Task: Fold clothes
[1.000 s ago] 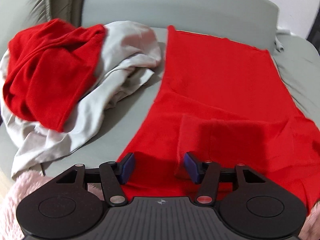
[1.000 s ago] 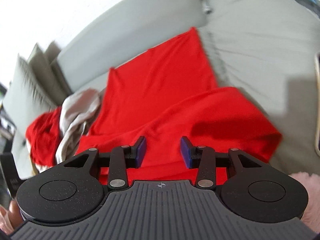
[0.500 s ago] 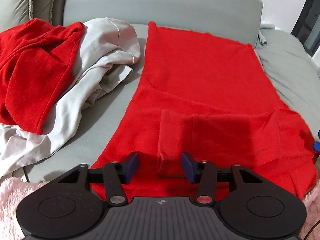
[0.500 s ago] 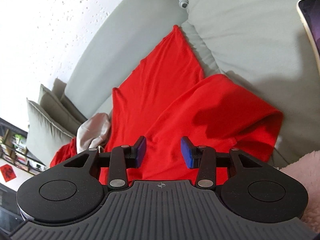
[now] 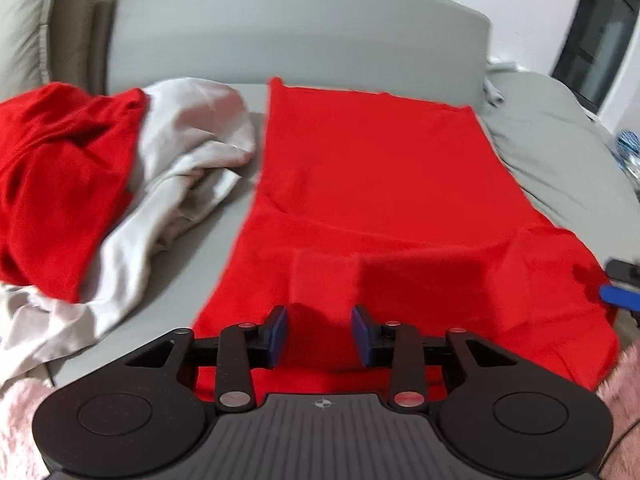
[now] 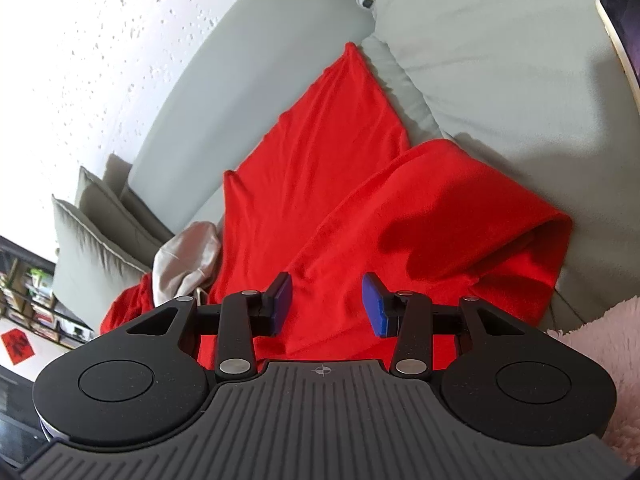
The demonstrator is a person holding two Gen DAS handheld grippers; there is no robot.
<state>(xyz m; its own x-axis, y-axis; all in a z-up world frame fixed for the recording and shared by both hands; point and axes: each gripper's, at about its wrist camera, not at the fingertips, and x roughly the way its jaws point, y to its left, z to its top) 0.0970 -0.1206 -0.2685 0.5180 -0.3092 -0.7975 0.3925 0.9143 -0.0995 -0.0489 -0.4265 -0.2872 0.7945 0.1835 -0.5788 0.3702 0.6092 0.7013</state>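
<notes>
red garment [image 5: 372,184]: lay spread flat on the grey sofa [image 5: 296,44] seat, its far edge up against the backrest and its near part already turned over on itself in a loose layer.
left claw [image 5: 319,334]: was parted to a moderate gap, hovering over the near hem of the garment; nothing was between the pads.
right claw [image 6: 326,306]: was likewise parted and held nothing, above the garment's right side where the cloth bunched into a rolled lip [image 6: 536,236].
handling, judged: the fabric looked soft, light and limp, probably a knit; it would drape and sag when lifted and would not keep a crease unless pressed flat.
grip points, judged: the 2 near corners or the hem edge, 1 per claw, pinching both layers; a single-layer pinch would likely let the turned-over part slide.
clothes pile [image 5: 100,184]: a 2nd red item and a pale grey item sat crumpled just left of the garment, near its left edge but apart from it.
obstruction, judged: the pile narrowed the room for a leftward fold; the bunched right side would need smoothing first.
tablet [image 6: 624,32]: sat on the cushion at far right, well apart from the cloth.
pink fleece [image 6: 592,344]: showed at the near edge.
</notes>
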